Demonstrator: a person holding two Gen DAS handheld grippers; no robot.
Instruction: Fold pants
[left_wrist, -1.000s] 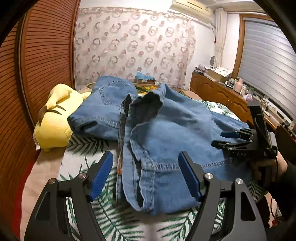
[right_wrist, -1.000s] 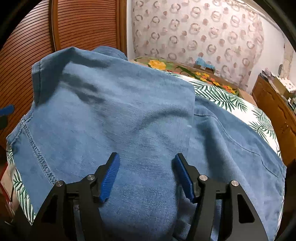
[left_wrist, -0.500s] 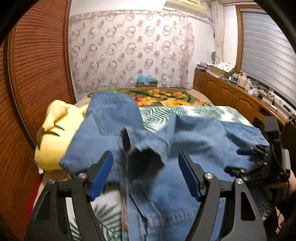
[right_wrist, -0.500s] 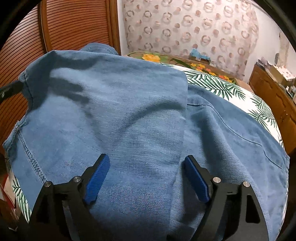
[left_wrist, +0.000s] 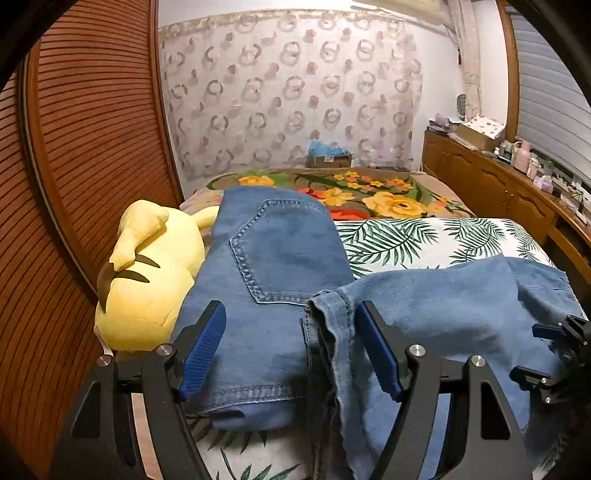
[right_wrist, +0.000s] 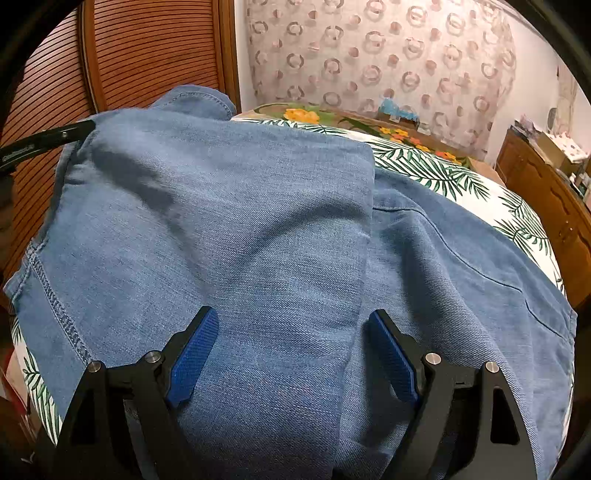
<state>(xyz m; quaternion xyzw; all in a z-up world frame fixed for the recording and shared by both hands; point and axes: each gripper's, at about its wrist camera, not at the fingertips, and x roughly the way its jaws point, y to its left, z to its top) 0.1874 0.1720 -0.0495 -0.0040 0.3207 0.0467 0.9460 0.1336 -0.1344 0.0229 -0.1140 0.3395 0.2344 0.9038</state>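
pants (left_wrist: 280, 258): soft, fairly heavy denim, limp, no slip; on bed (left_wrist: 424, 236) toward its left edge, beside plush toy (left_wrist: 147, 277) | hold: hemmed edges | axis: folded; waist far, fold near | left gripper (left_wrist: 291, 350) spread, empty; right gripper (right_wrist: 291, 354) spread over cloth, not pinching

At nine o'clock of your left claw (left_wrist: 290, 350), the yellow plush toy (left_wrist: 147, 280) blocks you, pressed against the jeans (left_wrist: 273, 280) with the slatted wooden door (left_wrist: 92, 155) close behind it. Toward twelve and one o'clock, the bed (left_wrist: 424, 236) lies bare past the denim. At three o'clock, the right claw (left_wrist: 546, 350) sits on the cloth; further right runs a cluttered wooden cabinet (left_wrist: 498, 184).
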